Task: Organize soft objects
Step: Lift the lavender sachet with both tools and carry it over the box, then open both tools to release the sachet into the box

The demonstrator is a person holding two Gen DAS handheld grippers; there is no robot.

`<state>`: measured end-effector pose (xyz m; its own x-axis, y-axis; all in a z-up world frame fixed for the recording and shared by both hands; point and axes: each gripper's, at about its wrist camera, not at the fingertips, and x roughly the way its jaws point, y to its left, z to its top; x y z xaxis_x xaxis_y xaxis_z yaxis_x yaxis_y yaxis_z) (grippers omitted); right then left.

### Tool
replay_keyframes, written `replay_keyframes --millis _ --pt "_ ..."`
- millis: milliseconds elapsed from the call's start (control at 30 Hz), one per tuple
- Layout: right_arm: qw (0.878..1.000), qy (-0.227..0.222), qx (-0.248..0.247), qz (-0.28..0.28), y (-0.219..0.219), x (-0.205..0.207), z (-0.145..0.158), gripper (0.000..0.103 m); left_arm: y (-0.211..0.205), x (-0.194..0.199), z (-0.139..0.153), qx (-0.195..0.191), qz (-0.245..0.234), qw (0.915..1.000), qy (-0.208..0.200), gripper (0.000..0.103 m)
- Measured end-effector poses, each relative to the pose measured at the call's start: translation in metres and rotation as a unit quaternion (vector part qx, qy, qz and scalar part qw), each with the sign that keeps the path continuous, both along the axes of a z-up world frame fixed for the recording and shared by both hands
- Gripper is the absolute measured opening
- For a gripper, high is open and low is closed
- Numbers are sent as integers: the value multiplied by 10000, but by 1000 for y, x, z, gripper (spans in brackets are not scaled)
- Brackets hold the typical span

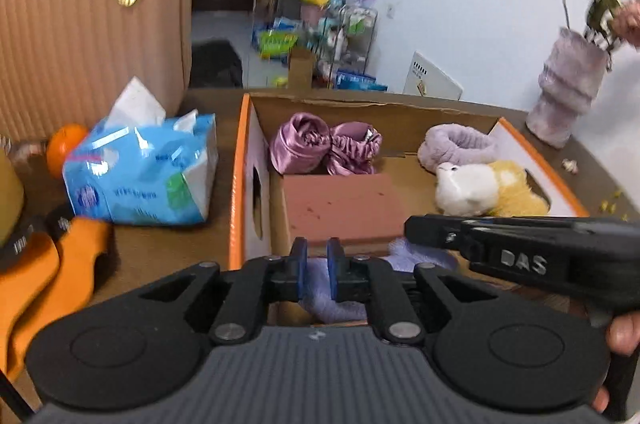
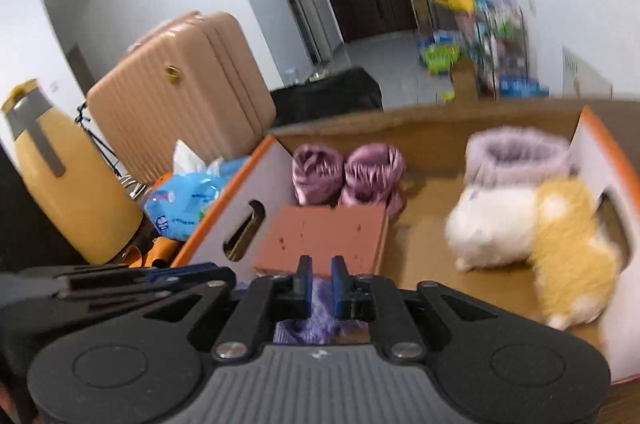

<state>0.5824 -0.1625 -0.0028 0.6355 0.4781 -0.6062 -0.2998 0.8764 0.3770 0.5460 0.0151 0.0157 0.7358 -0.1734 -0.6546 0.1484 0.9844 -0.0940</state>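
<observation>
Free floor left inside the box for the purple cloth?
Yes: bare cardboard between the brown block and the plush toy. Back wall is crowded by satin rolls and the fuzzy band.

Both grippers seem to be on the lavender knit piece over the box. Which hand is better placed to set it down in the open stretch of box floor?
Probably right. The right gripper faces bare floor of the cardboard box; the left gripper faces the brick-red block. Both are shut on the lavender knit.
</observation>
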Motion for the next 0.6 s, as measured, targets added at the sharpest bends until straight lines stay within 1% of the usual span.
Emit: replay_keyframes --millis 33,100,200,267,333,400,433,467,533,567,600 --pt "10000 67 13 42 3 2 -6 12 1 -2 -2 118 -44 9999 -71 15" --pt "9999 79 -114 55 7 -1 -14 14 2 -4 -3 250 -15 9996 -107 24" --pt "9998 -58 -176 6 5 -10 -7 21 12 -12 5 205 46 9997 -159 28" --pt "9996 -238 -116 -26 -4 -19 10 27 17 -18 17 193 99 9995 -245 29" --pt "9987 -472 -146 -80 -16 -31 33 34 21 -29 35 190 177 9989 -393 34" --pt "9970 -724 -224 -146 -28 -45 57 39 24 -43 55 200 186 9979 -595 41" --pt "9961 -822 -268 -176 -34 -52 68 43 25 -50 64 222 214 9971 -693 43" --pt "9947 -946 -321 -224 -41 -61 80 45 26 -60 75 250 264 9959 -825 48" --pt "9914 -1193 -426 -335 -55 -78 99 51 27 -81 93 316 372 9922 -1147 63" --pt "9897 -1304 -448 -395 -63 -87 107 56 27 -93 101 340 437 9891 -1367 79" --pt "9878 -1414 -454 -470 -71 -97 115 59 27 -108 109 352 535 9839 -1671 91"
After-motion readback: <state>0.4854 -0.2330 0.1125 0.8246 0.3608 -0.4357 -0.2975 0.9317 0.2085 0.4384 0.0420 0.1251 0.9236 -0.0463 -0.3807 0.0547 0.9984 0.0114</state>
